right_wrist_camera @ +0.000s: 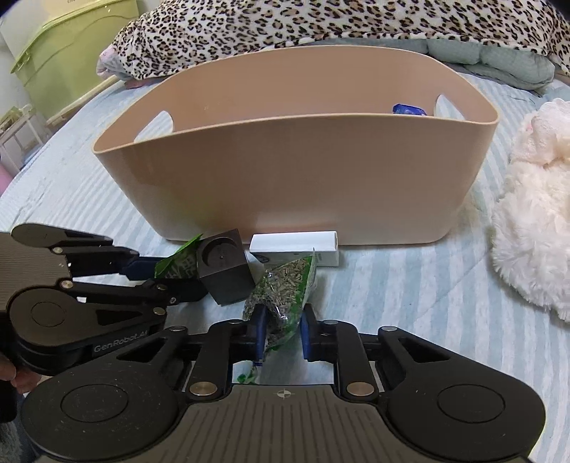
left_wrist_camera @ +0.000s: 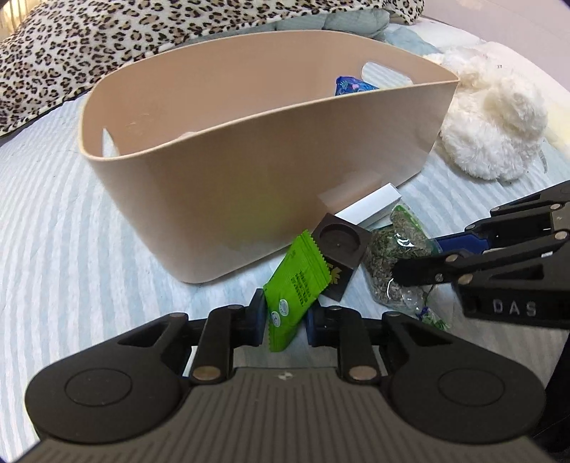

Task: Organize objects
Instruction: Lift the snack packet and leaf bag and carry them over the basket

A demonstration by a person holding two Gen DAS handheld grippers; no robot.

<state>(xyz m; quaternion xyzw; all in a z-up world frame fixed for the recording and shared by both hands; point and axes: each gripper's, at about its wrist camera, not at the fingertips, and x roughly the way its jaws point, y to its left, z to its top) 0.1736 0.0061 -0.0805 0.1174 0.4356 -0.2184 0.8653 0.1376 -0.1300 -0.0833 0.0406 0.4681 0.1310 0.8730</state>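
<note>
A tan plastic basket (left_wrist_camera: 249,171) stands on the striped bed; it also shows in the right wrist view (right_wrist_camera: 295,171). A blue packet (left_wrist_camera: 351,85) lies inside it. My left gripper (left_wrist_camera: 285,320) is shut on a green sachet (left_wrist_camera: 295,288), which also shows in the right wrist view (right_wrist_camera: 178,261). My right gripper (right_wrist_camera: 279,333) is shut on a clear bag of dried herbs (right_wrist_camera: 281,299), seen too in the left wrist view (left_wrist_camera: 392,256). A dark wooden block (right_wrist_camera: 224,265) and a white box (right_wrist_camera: 295,247) lie in front of the basket.
A white plush toy (right_wrist_camera: 534,220) lies to the right of the basket. A leopard-print blanket (right_wrist_camera: 320,21) is heaped behind it. A green storage bin (right_wrist_camera: 71,46) stands off the bed at far left.
</note>
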